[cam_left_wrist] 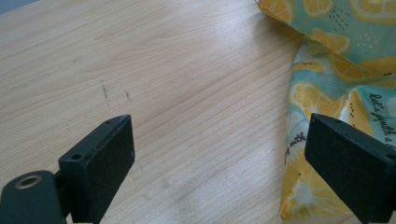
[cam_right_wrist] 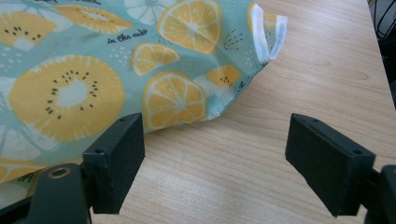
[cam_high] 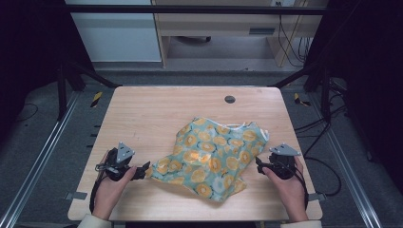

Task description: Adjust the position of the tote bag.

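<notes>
A teal cloth printed with yellow lemon and kiwi slices lies crumpled on the wooden table, right of centre. My left gripper rests at the cloth's lower left corner, jaws open with only bare wood between them; the cloth lies along its right jaw. On the cloth's right side my right gripper is open too. In its own view the cloth's hem runs just past the left jaw, and a white loop sticks out at the cloth's far corner.
A round cable hole sits near the table's far edge. Black frame bars and rails run along both sides of the table, and a desk with hanging cables stands beyond. Bare wood spreads over the table's left and far parts.
</notes>
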Motion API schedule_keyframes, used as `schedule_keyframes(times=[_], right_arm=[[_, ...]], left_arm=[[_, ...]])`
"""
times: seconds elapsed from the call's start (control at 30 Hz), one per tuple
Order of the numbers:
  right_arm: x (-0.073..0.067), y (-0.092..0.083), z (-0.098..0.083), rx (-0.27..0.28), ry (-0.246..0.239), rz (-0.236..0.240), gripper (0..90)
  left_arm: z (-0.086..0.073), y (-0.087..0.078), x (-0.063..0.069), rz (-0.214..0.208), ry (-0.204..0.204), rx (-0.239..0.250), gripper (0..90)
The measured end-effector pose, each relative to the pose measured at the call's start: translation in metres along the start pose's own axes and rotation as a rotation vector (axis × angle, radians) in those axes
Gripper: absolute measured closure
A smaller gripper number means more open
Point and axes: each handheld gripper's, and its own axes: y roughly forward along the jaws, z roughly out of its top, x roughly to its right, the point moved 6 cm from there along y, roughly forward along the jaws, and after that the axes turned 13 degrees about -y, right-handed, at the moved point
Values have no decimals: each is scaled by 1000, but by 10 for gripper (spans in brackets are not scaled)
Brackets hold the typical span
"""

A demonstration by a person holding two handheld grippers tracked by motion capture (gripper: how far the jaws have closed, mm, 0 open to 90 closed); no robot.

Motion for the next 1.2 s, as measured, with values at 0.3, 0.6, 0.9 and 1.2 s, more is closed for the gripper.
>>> schedule_keyframes(times=[0.3, 0.6, 0.9, 1.2], right_arm=[[-2, 0, 1, 4, 3, 24, 259], [-1, 2, 2, 5, 23, 39, 292], [21, 9, 7, 54, 79, 40, 295], [38, 28, 18, 64, 135, 69, 188]], left_arm=[[-1, 1, 0, 5, -3, -13, 87], [-1, 6, -1, 12, -4, -20, 89], [-1, 4, 0, 18, -8, -13, 92], [-1, 4, 3, 10, 10, -15, 93]])
